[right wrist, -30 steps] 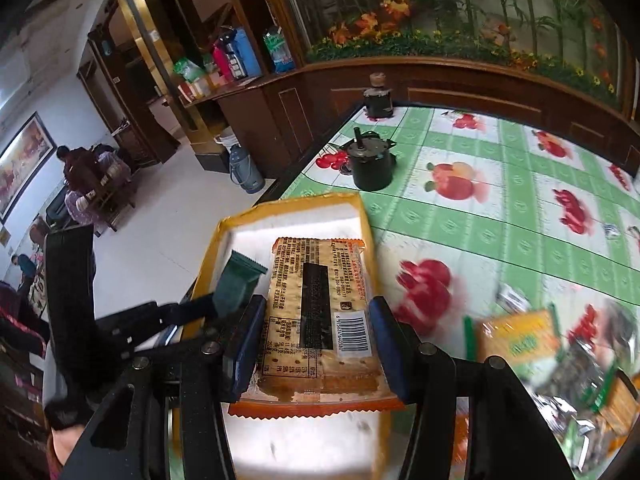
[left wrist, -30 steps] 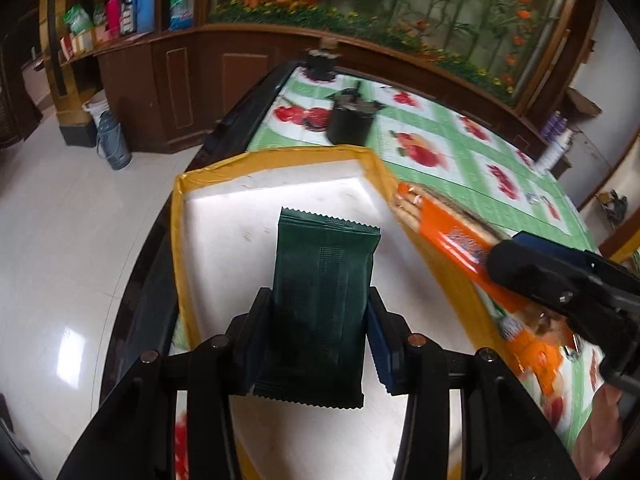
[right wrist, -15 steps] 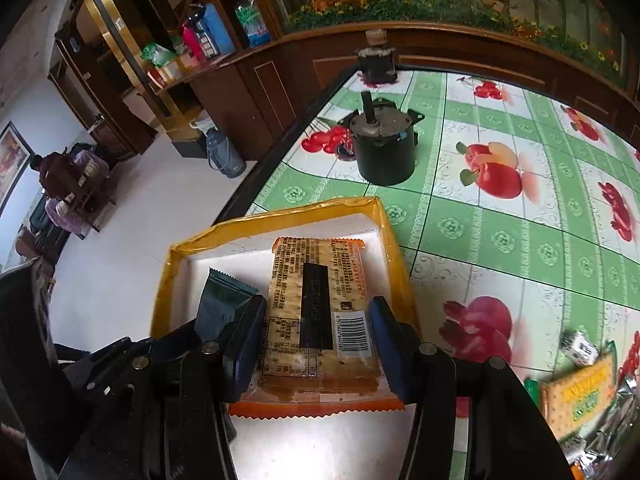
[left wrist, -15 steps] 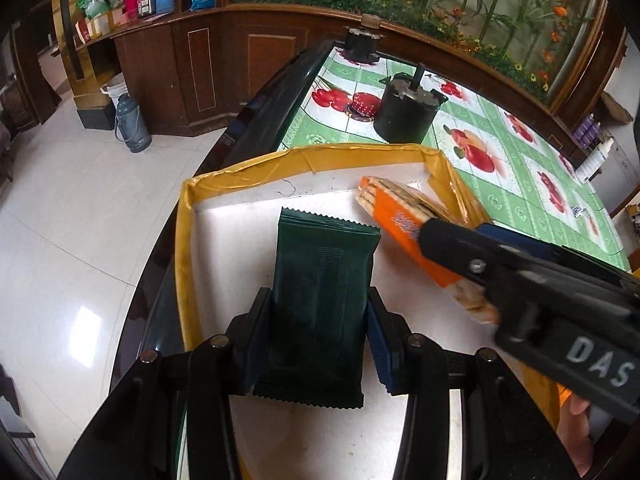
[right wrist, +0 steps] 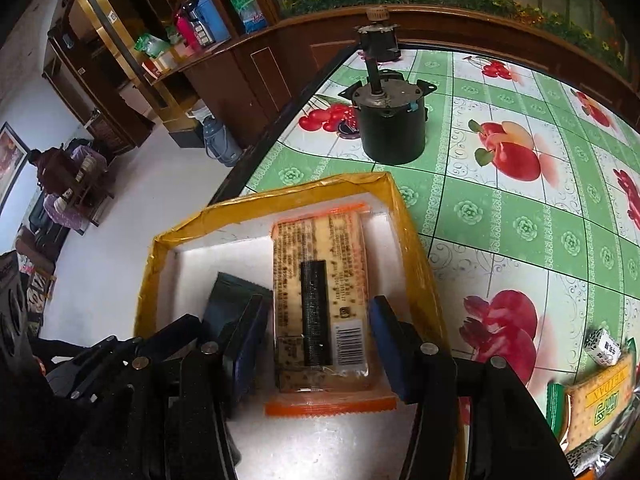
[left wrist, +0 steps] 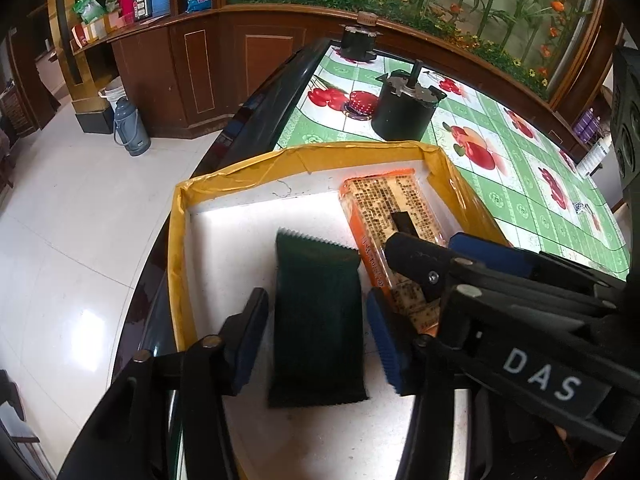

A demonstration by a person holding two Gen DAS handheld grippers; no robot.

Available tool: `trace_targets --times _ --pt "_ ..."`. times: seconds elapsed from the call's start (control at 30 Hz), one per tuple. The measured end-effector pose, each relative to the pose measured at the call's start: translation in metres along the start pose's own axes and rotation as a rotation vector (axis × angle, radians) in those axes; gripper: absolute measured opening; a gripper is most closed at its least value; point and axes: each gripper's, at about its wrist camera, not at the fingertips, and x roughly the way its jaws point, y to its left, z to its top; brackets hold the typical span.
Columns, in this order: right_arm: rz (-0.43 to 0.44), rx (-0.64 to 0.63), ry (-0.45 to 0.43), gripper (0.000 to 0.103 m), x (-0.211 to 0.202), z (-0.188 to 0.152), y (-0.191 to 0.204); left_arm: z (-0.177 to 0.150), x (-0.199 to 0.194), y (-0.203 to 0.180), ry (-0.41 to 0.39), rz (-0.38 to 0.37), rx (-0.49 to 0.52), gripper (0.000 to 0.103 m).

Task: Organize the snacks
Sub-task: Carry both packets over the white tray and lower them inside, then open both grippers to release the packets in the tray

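Covering table (right wrist: 520, 216): fruit-print green cloth (left wrist: 500, 200).

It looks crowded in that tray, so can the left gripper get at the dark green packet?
Probably yes: the left gripper straddles the dark green packet, jaws just now opening, nothing on top. The right gripper sits alongside, not across.
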Motion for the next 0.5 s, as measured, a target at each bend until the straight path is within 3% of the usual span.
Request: trace_targets --times 0.37,0.5 --pt "0.045 -0.001 -0.045 0.059 -0.035 -0.007 -0.004 -0.005 -0.016 0.004 -0.034 -0.049 -0.043 0.063" --pt "0.08 0.024 -0.089 0.073 -0.062 -0.018 -0.012 -0.012 -0.028 0.0 -0.054 -0.059 -0.042 0.064"
